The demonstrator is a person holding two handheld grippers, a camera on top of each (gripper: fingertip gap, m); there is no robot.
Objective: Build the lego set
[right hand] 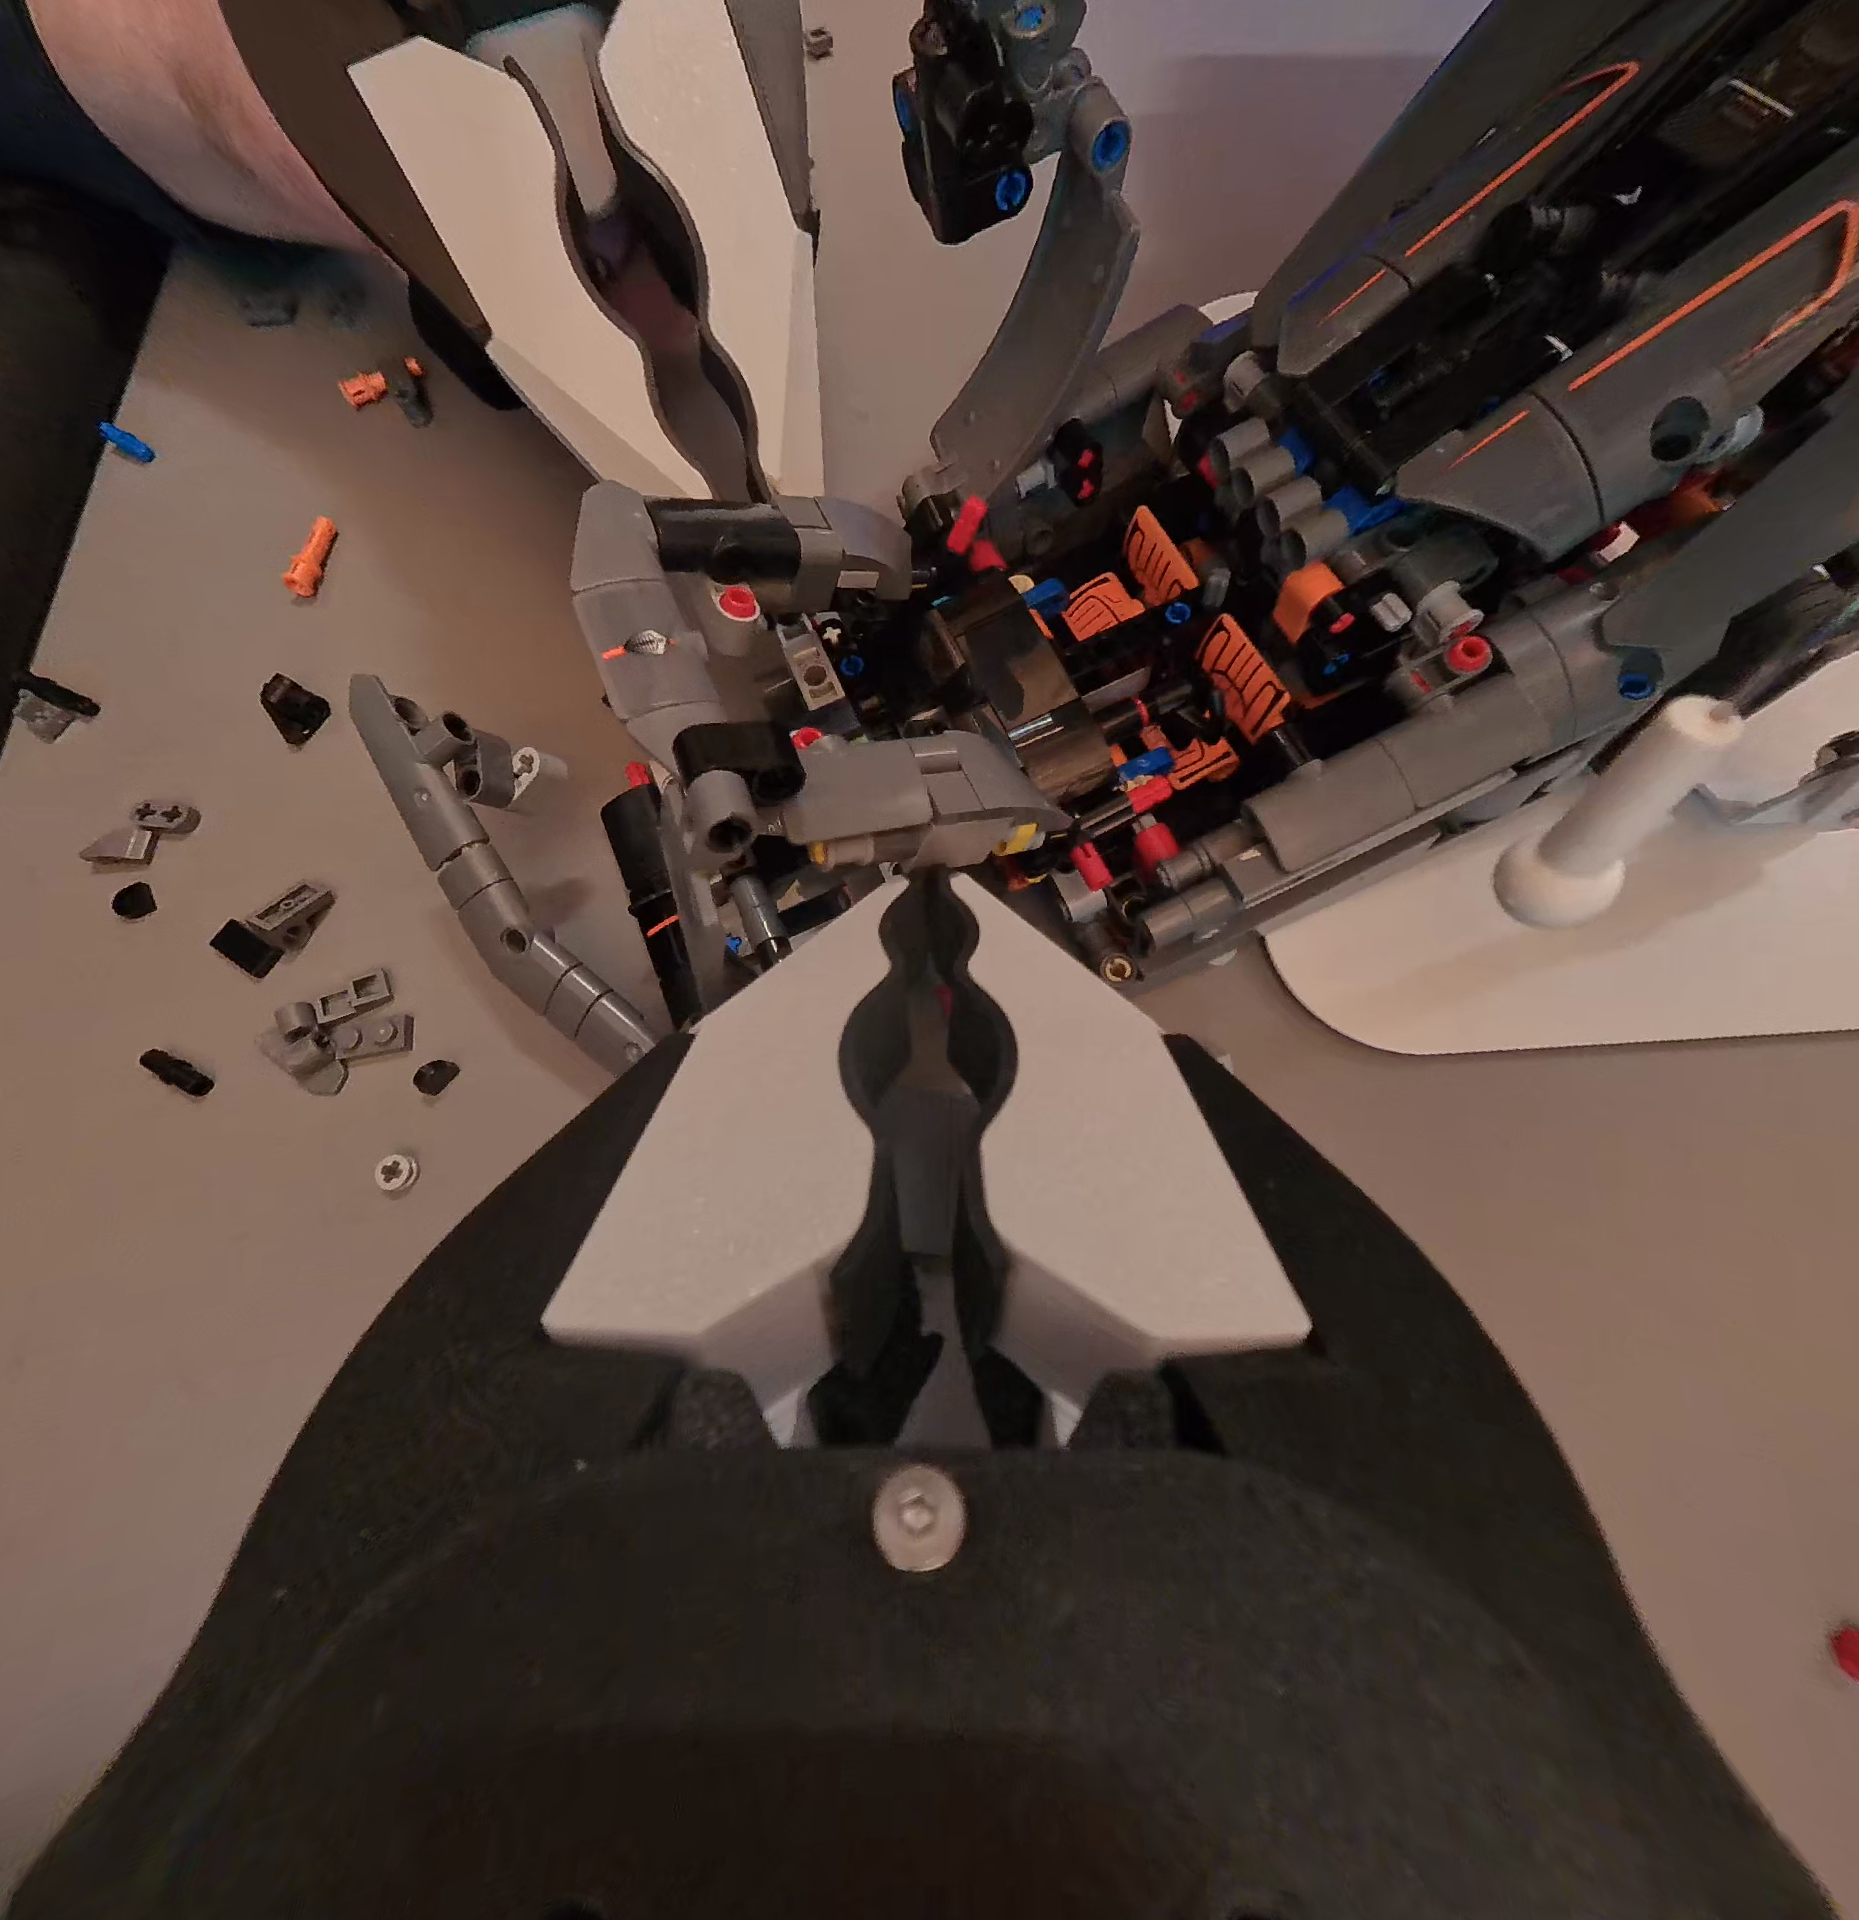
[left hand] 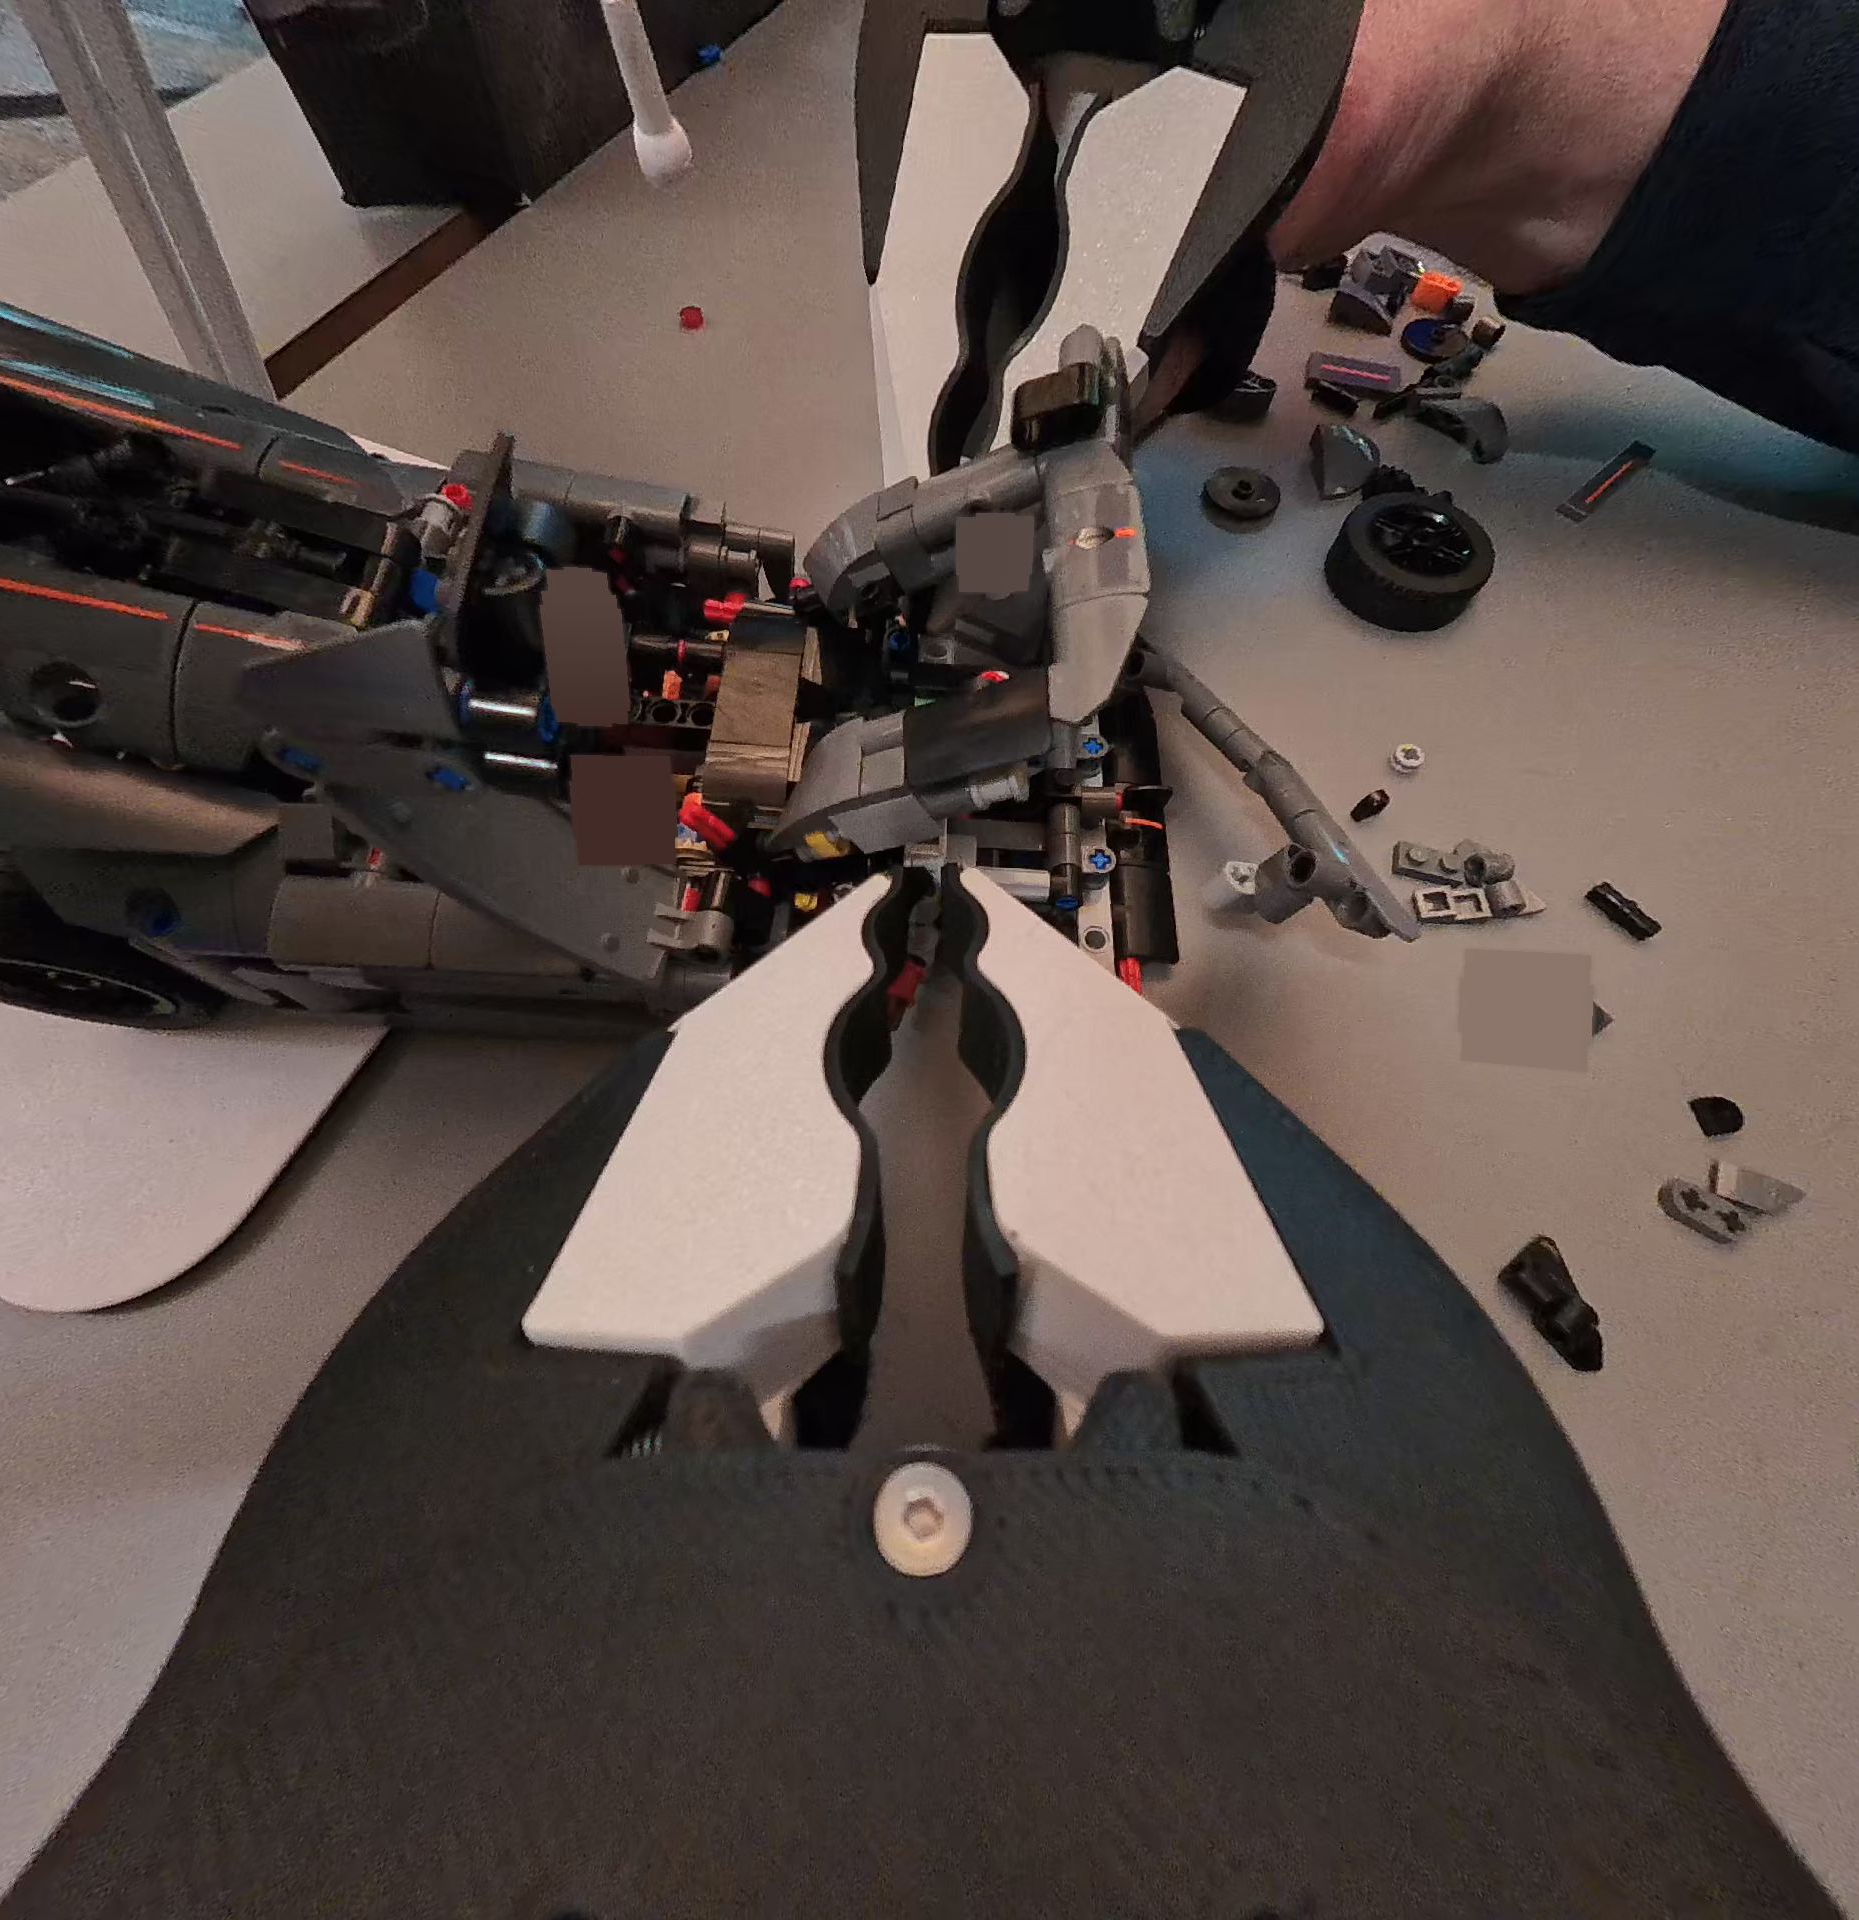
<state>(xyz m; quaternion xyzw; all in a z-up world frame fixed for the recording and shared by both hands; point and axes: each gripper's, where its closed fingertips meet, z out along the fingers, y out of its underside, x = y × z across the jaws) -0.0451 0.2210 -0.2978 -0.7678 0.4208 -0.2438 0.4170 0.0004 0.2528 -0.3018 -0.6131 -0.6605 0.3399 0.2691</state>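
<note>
A dark grey lego car (left hand: 229, 644) with orange lines lies on the table, its open front end full of black, red and blue pins; it also shows in the right wrist view (right hand: 1527, 436). A light grey front section (left hand: 1091, 582) sits against that open end. My left gripper (left hand: 925, 896) is shut on the near edge of the front section. My right gripper (right hand: 930, 883) is shut on its opposite wing (right hand: 904, 800). Each gripper shows at the top of the other's view, the right gripper (left hand: 1018, 416) and the left gripper (right hand: 740, 486).
Loose pieces lie beside the car: a black wheel (left hand: 1408, 561), a long grey curved beam (left hand: 1278, 800) (right hand: 468, 862), orange pins (right hand: 310, 556), small grey plates (right hand: 343, 1029). A red stud (left hand: 690, 317) lies farther off. A white stand post (right hand: 1621, 810) and white mat (left hand: 125, 1143) flank the car. The tips of one gripper are about 7 centimetres away from the tips of the other.
</note>
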